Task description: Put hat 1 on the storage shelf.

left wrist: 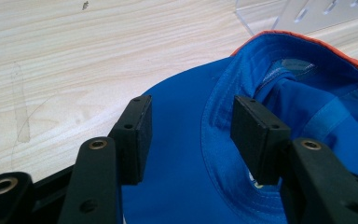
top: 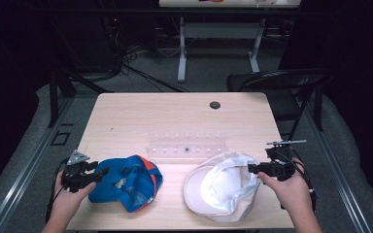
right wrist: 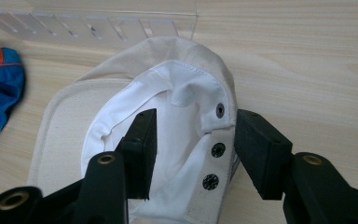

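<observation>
A pale wood table (top: 126, 116) stands in a dark room. The blue cap (top: 128, 182) lies near-left, the white cap (top: 221, 187) near-right, both upside down. The left gripper (left wrist: 191, 130) straddles the blue brim, jaws released; the right gripper (right wrist: 196, 144) straddles the white cap's snap strap, jaws also spread. Closing may pinch a single layer, so the fabric slips or drags. The cap fronts are hidden, and a clear rack (top: 187, 145) behind is faint.

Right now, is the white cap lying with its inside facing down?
No, the white cap lies upside down, its white lining and snaps facing up.
</observation>
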A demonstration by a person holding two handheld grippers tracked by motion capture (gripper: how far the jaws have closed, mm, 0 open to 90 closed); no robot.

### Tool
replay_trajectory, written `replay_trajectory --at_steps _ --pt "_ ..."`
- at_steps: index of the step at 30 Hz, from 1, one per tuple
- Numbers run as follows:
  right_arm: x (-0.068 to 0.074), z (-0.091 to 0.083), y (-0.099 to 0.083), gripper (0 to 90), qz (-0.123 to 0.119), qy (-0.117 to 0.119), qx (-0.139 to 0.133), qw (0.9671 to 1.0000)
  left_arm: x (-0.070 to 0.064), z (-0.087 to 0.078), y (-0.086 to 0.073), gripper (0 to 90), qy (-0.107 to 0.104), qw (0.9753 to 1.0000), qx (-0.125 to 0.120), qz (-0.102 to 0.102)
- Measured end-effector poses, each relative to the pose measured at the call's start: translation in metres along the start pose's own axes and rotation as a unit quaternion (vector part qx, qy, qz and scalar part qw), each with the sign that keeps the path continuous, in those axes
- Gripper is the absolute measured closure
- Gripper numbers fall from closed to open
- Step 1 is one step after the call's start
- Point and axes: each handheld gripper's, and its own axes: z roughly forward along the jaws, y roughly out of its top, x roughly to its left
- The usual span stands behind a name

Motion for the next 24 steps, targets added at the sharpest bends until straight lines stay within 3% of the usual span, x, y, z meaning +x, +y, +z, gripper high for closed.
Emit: replay_trajectory --at_steps 10,14,24 --pt "-0.007 0.0 0.013 49.5 0.004 -0.019 0.024 0.9995 0.002 0.0 -0.001 48.7 0.002 1.0 -0.002 -0.001" --pt "-0.013 0.0 0.017 49.4 0.011 -0.016 0.03 0.9993 0.002 0.0 -0.001 48.7 0.002 1.0 -0.002 -0.002" --pt "-0.018 0.014 0.019 49.2 0.02 -0.001 0.077 0.9968 0.003 0.0 -0.001 48.4 0.003 1.0 -0.001 -0.002"
